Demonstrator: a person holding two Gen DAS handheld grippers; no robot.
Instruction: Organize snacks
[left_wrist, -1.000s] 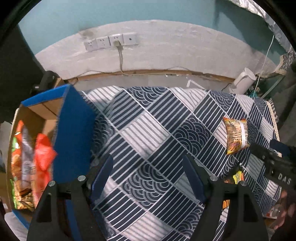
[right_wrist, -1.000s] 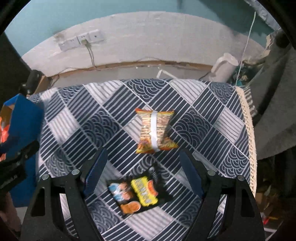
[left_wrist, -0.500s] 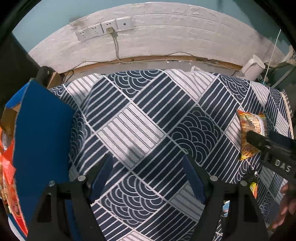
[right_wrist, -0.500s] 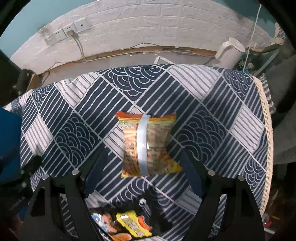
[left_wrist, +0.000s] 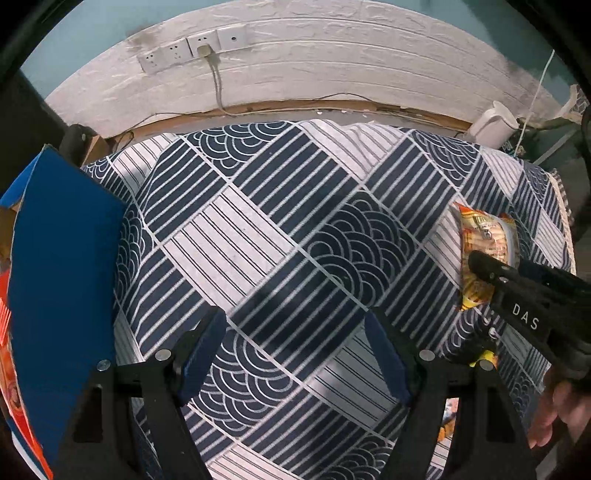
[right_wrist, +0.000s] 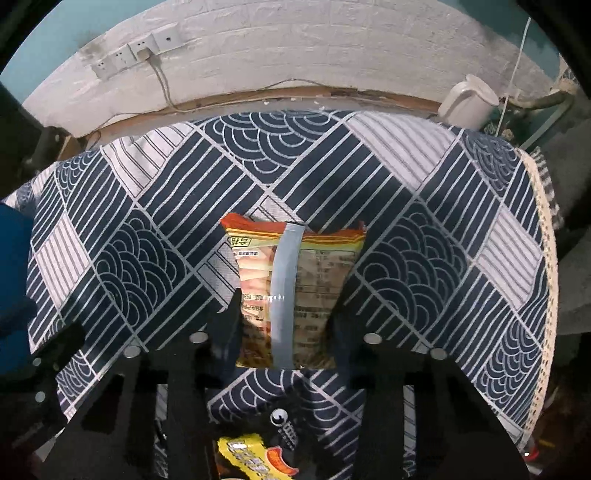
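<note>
An orange snack packet (right_wrist: 295, 273) with a grey seam strip lies on the navy-and-white patterned tablecloth (right_wrist: 388, 184). My right gripper (right_wrist: 284, 325) points down at it, its jaws closing, with both pads pressing on the packet's near end. The left wrist view shows the same packet (left_wrist: 484, 236) at the right, with one black finger (left_wrist: 491, 271) of the right gripper on it. My left gripper (left_wrist: 293, 354) hangs open over bare cloth, nothing between its fingers. A blue cardboard box (left_wrist: 62, 295) stands at the left with red packets at its edge.
A dark packet with a yellow label (right_wrist: 255, 458) lies just under my right gripper. A white kettle (right_wrist: 465, 103) stands at the back right corner. Wall sockets (left_wrist: 192, 48) with a cable sit behind the table. A hand (left_wrist: 554, 413) holds the right gripper.
Both grippers came down toward the cloth. The right gripper moved over the orange packet and shut on it. The left gripper stayed open.
</note>
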